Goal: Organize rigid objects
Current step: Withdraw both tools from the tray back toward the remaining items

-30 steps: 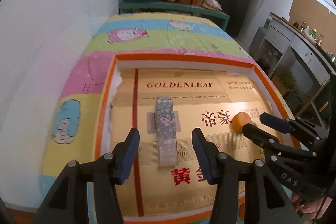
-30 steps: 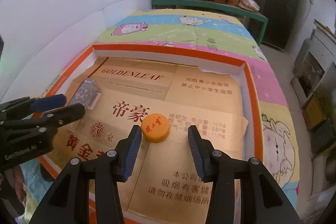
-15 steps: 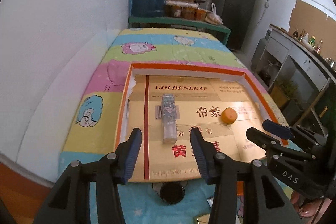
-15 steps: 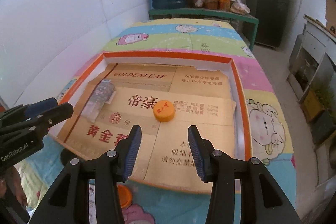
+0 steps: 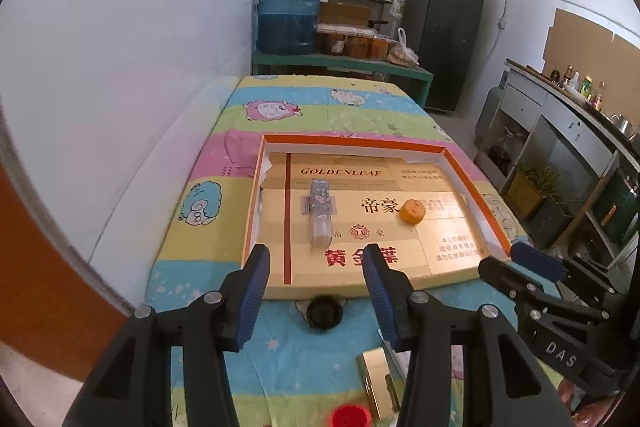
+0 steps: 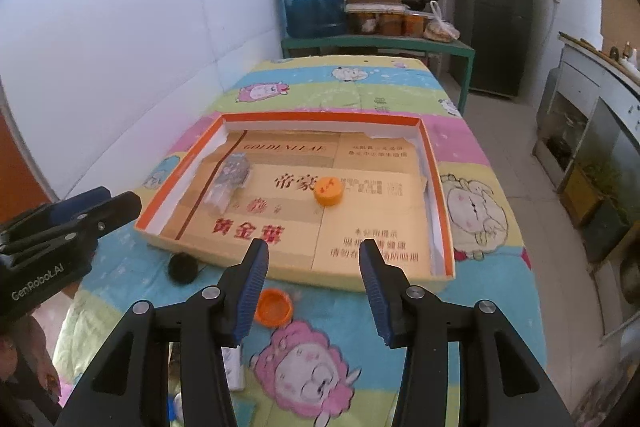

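Note:
An orange-rimmed shallow box [image 5: 476,183] [image 6: 436,187] lies on the colourful cloth. Inside it rest a patterned oblong pack [image 5: 320,211] [image 6: 228,179] and an orange cap [image 5: 413,211] [image 6: 329,191]. My left gripper [image 5: 316,291] hangs open and empty over the box's near edge. A black cap [image 5: 325,311] [image 6: 183,267] lies on the cloth just below it. My right gripper [image 6: 311,285] is also open and empty, back from the box. Another orange cap [image 6: 273,307] lies on the cloth by its left finger. A gold box [image 5: 378,383] and a red cap [image 5: 351,415] sit nearer the camera.
The white wall [image 5: 120,67] runs along the table's left side. A blue water jug [image 5: 289,15] and shelves stand behind the far end. A counter with bottles [image 5: 580,99] lines the right. The other gripper shows at each view's side edge.
Both grippers have pulled back and up from the box, leaving the patterned pack and orange cap inside. The near cloth with loose caps and the gold box has come into view.

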The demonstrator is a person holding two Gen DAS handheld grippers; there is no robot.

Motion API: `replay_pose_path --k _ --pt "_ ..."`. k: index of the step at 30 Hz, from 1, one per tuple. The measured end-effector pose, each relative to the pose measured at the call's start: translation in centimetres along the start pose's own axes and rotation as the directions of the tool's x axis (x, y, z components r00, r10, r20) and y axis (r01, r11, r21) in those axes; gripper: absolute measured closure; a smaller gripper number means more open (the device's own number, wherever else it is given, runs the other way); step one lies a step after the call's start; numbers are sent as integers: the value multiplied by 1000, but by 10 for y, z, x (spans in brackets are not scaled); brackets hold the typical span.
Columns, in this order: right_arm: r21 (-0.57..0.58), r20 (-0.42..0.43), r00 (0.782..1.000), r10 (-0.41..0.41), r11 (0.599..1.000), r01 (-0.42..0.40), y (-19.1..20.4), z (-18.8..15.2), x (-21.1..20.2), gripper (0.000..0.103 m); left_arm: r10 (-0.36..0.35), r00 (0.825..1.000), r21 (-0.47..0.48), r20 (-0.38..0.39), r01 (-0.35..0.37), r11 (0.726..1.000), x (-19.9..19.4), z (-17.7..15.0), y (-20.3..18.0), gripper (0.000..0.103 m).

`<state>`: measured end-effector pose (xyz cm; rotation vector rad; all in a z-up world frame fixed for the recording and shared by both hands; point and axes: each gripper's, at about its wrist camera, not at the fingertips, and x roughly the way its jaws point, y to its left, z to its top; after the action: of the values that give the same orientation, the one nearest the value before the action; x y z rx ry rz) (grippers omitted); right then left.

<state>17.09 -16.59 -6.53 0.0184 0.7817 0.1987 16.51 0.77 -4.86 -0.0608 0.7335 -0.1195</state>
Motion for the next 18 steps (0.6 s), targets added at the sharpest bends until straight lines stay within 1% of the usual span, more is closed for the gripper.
replay_pose_path --k 5,11,18 --pt "-8 13 1000 -7 1000 7 12 -14 -22 54 -16 1000 2 13 16 1000 -20 -8 -1 54" --pt "13 12 1000 -14 1000 14 17 -31 -39 54 -28 1000 -9 12 28 1000 -38 -21 4 54" --pt "18 0 1000 -25 1000 25 22 -49 -51 54 -36 999 -21 29 37 999 -55 -38 7 54"
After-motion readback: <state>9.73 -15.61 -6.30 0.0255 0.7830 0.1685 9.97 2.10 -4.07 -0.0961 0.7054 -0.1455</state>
